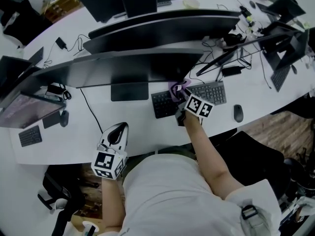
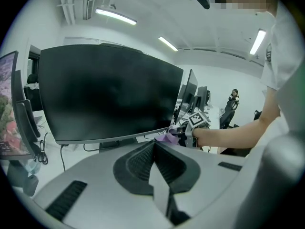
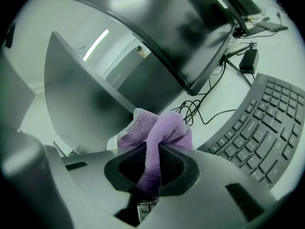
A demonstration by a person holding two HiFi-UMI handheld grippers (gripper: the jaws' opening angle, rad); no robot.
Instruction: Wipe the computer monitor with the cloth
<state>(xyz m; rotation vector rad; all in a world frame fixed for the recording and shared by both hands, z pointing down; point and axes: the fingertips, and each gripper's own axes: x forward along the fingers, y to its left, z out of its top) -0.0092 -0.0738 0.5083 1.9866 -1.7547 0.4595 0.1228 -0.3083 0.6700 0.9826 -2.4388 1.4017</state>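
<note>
No readable text anywhere: the keyboard (image 3: 267,137) legends are too blurred, the white tag on the cloth (image 3: 162,128) is illegible, and the marker cubes (image 1: 199,106) carry only black-and-white squares.

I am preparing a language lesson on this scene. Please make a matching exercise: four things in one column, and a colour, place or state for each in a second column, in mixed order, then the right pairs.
Things:
1. cloth
2. monitor
3. left gripper
4. mouse

Descriptions:
a. shut, holds nothing
b. on the desk, right of the keyboard
c. purple, pinched in the right gripper
d. screen dark

Pairs: 1-c, 2-d, 3-a, 4-b.
</note>
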